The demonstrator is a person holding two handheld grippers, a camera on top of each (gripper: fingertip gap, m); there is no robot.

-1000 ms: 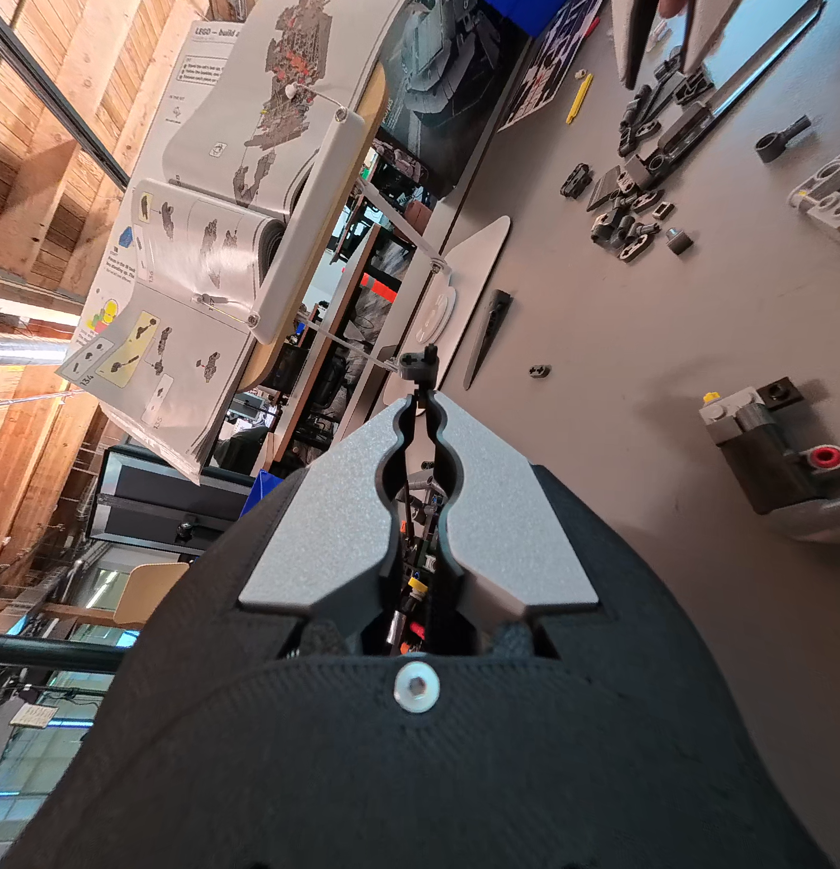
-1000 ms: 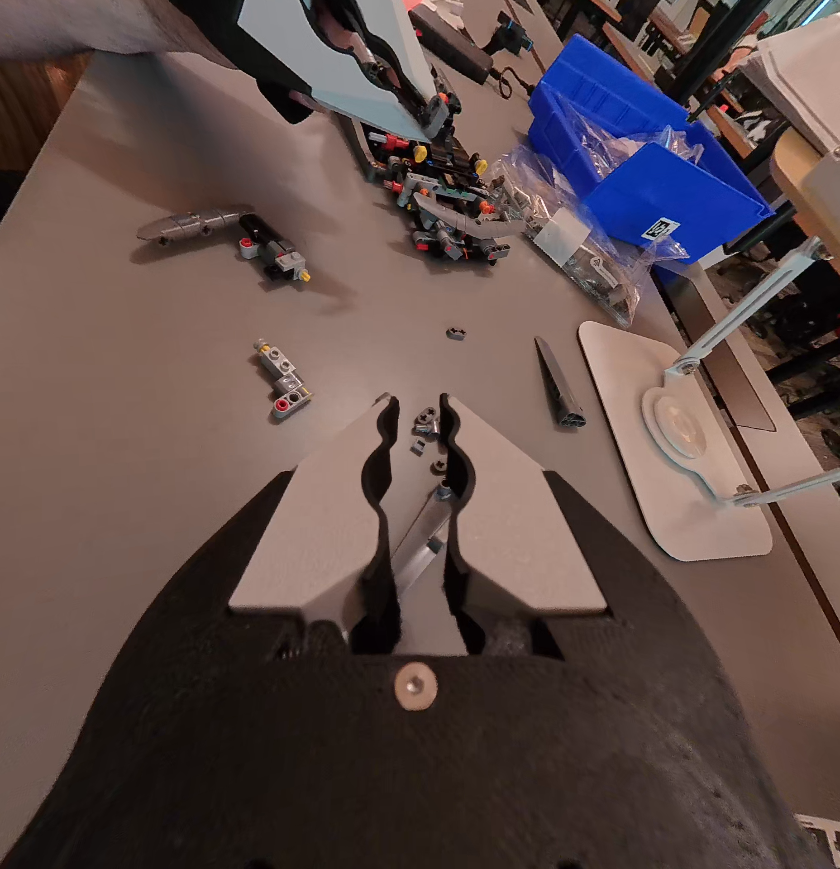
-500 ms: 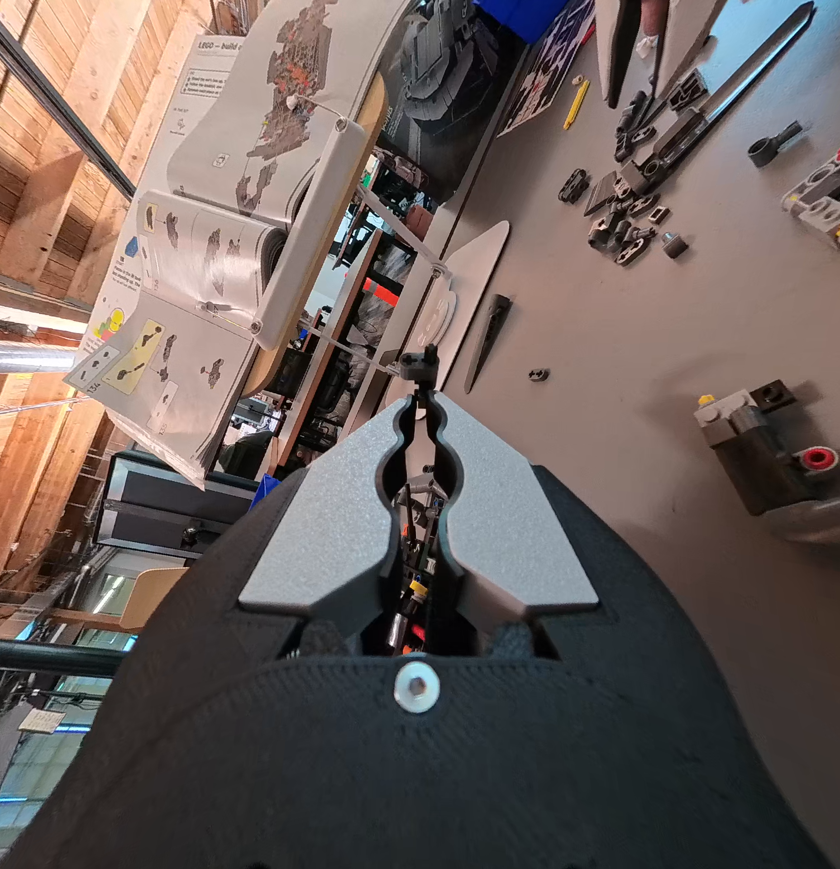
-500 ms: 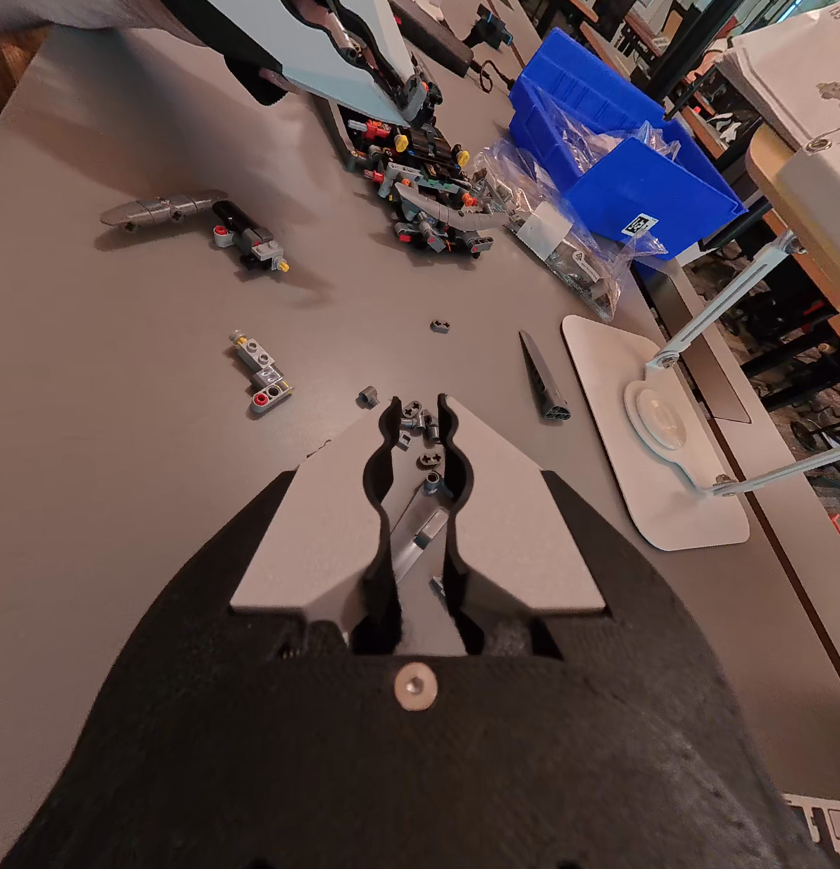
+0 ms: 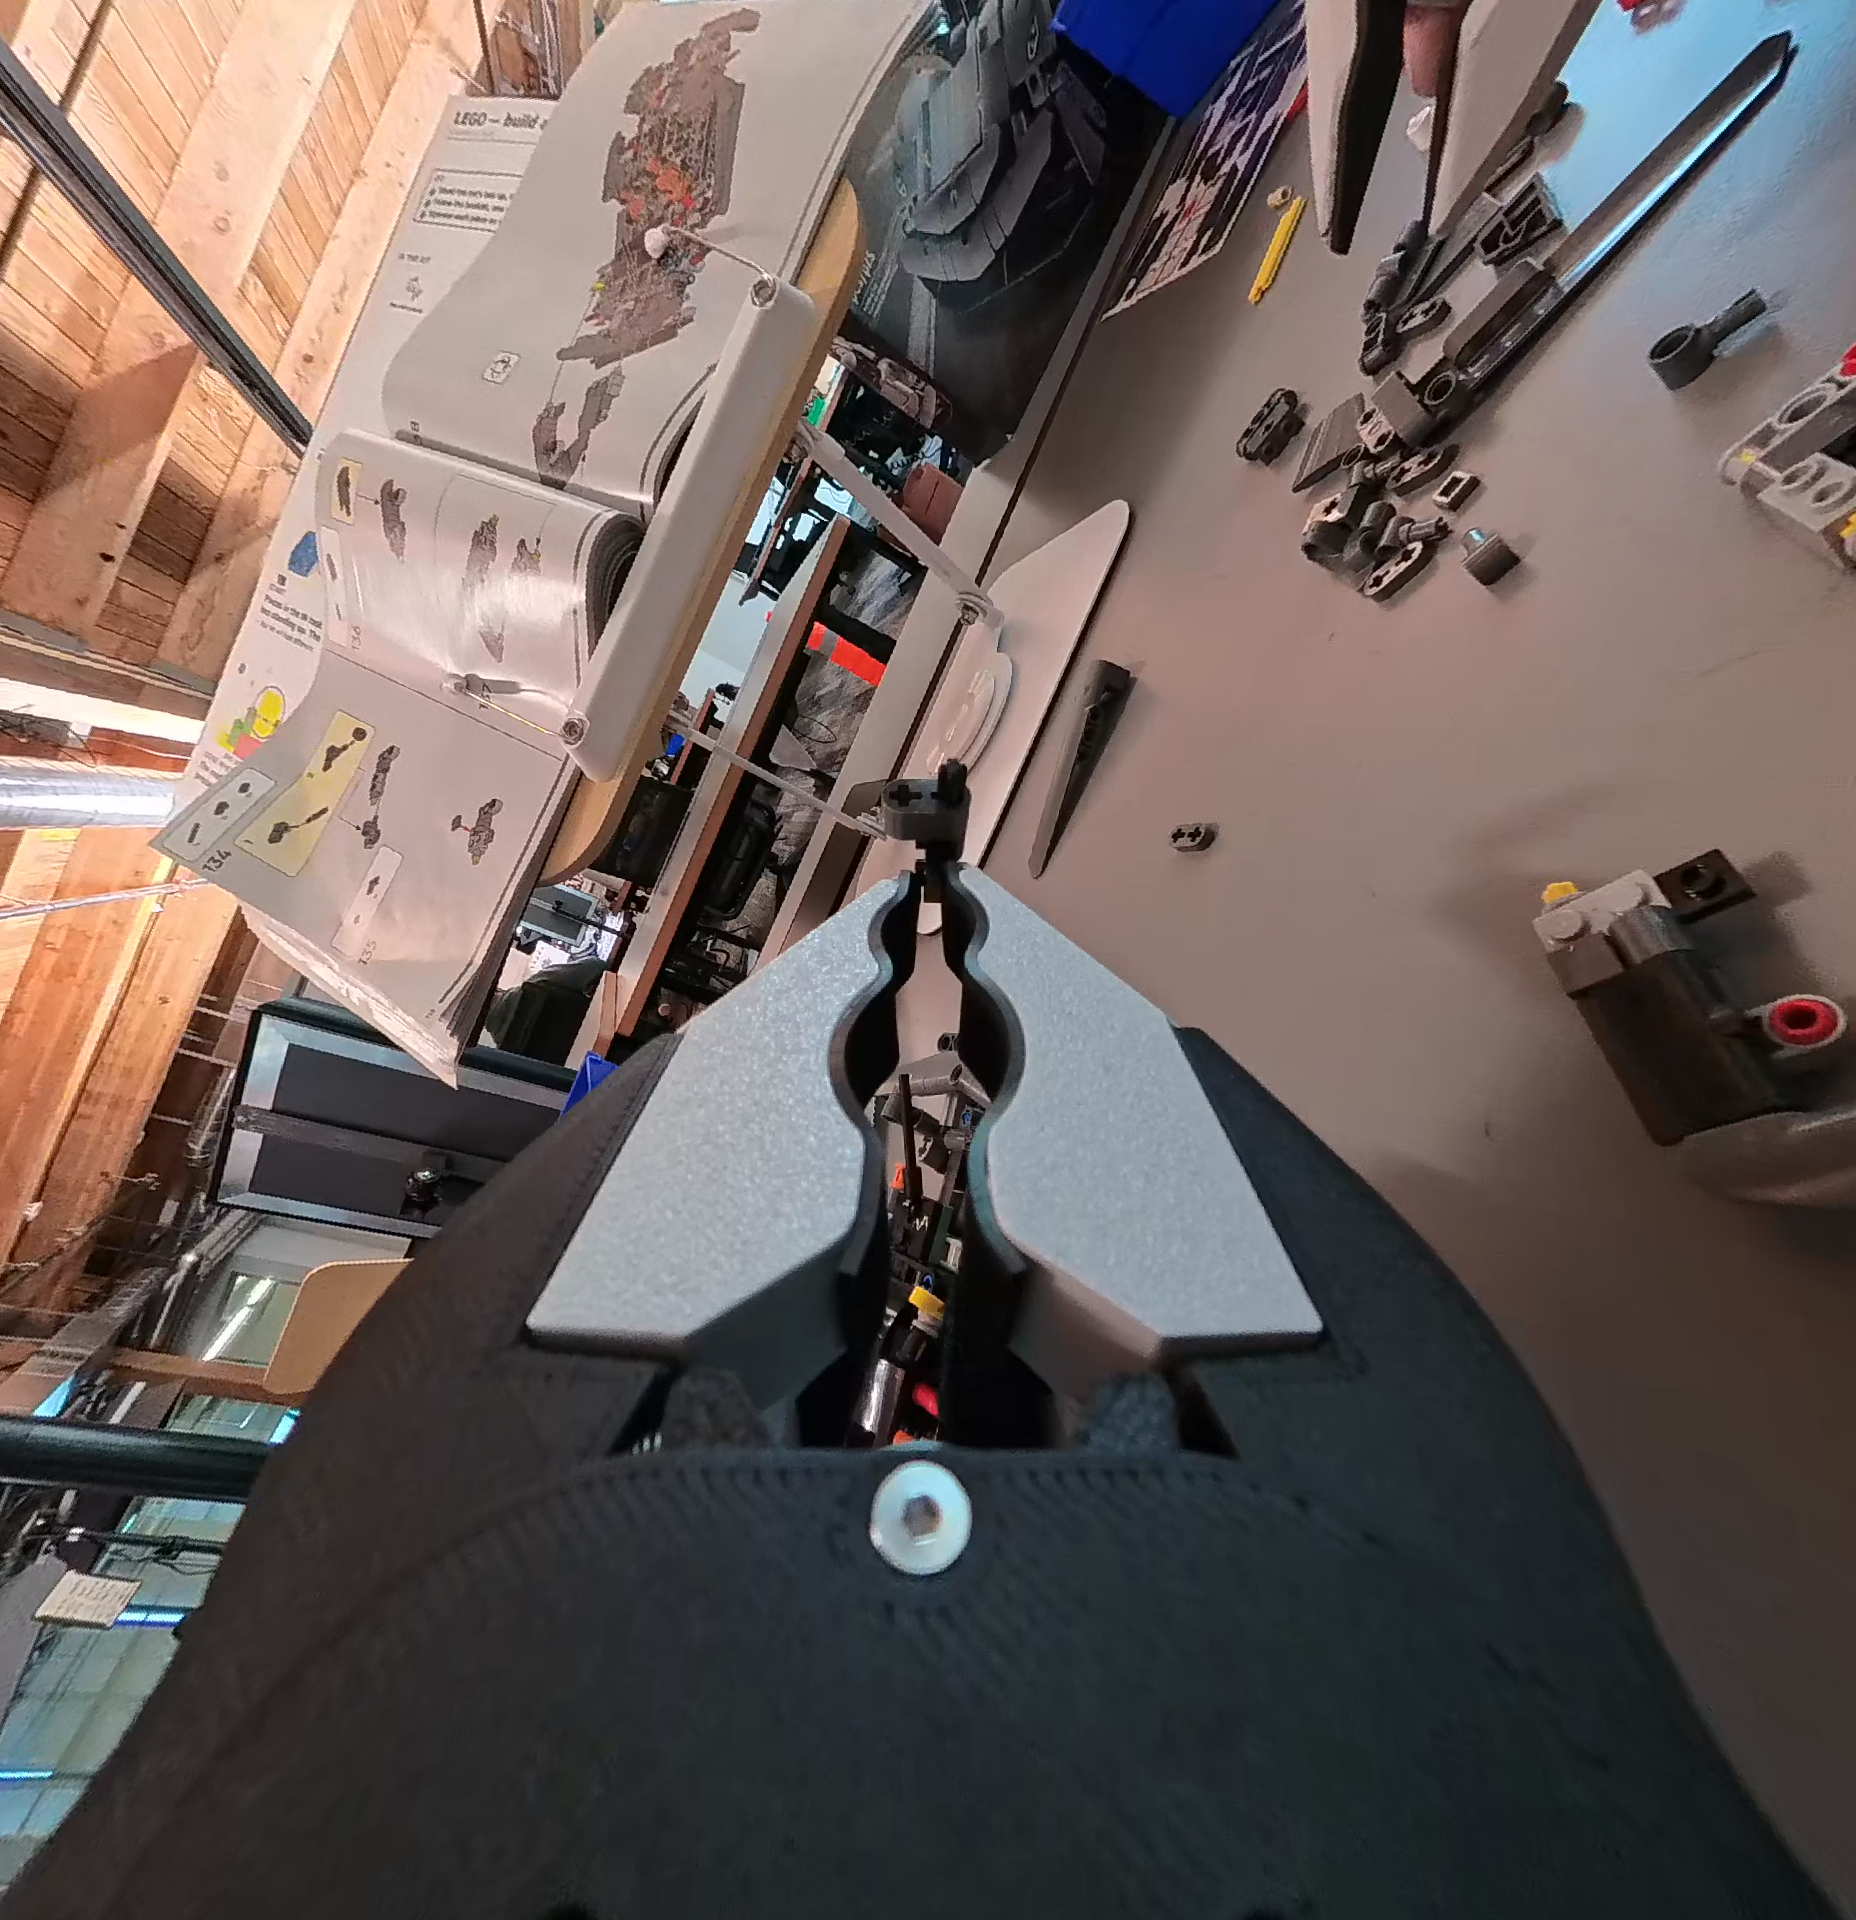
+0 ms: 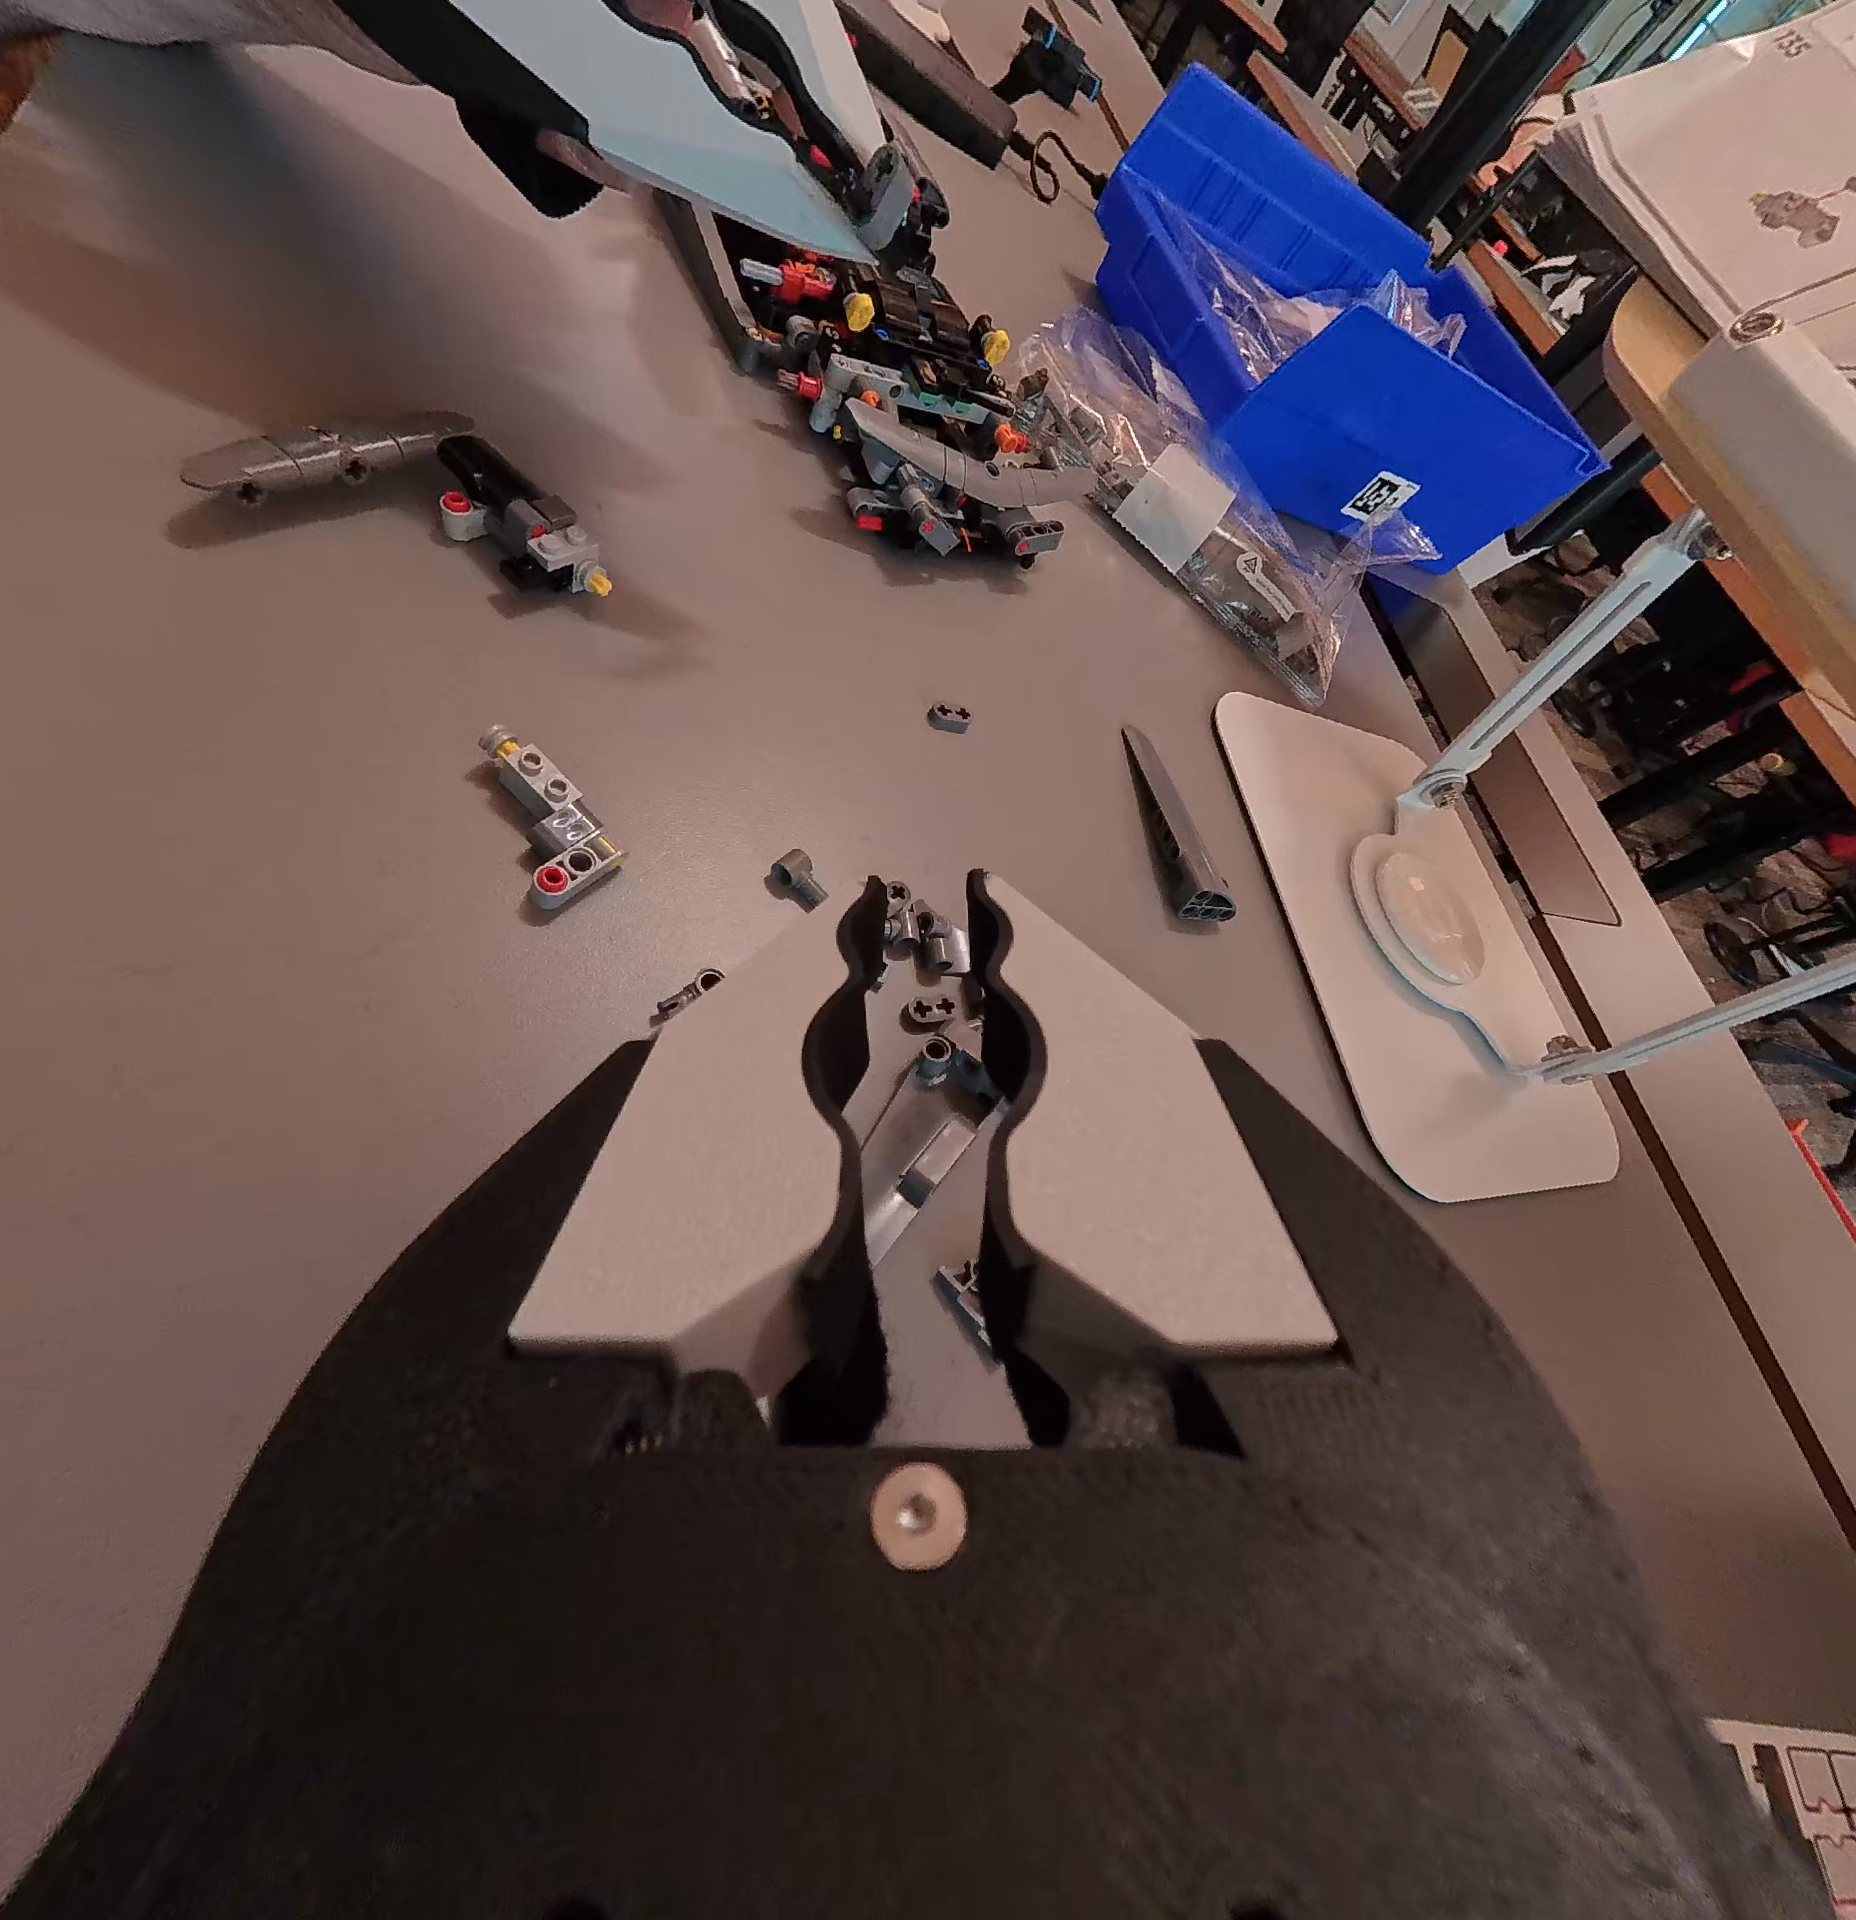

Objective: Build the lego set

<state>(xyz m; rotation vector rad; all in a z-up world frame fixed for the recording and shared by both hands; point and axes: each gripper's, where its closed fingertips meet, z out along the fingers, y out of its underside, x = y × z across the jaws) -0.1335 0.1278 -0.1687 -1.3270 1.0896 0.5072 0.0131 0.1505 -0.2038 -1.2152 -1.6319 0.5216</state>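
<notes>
since a second ago the right gripper (image 6: 926,894) has slid forward along the grey table (image 6: 280,1039), so the cluster of small grey connector pieces (image 6: 929,935) that lay just ahead of its tips now sits between them; its fingers stand a little apart and press on nothing; the left gripper (image 5: 929,883) has barely shifted and stays clamped on a thin black pin carrying a dark grey connector (image 5: 926,805), held up off the table; in its view the loose dark pieces (image 5: 1371,520) have drifted slightly lower; on the table lie a grey-and-black brick assembly (image 6: 519,530) far left, a light grey brick piece (image 6: 555,821) nearer, a dark tapered panel (image 6: 1178,842) to the right, a white stand base (image 6: 1423,1039) beyond it; far right are blue bins (image 6: 1319,364) with clear plastic bags (image 6: 1215,499); an open instruction booklet (image 5: 436,623) rests on the stand; wooden plank walls (image 5: 124,312) rise behind.
</notes>
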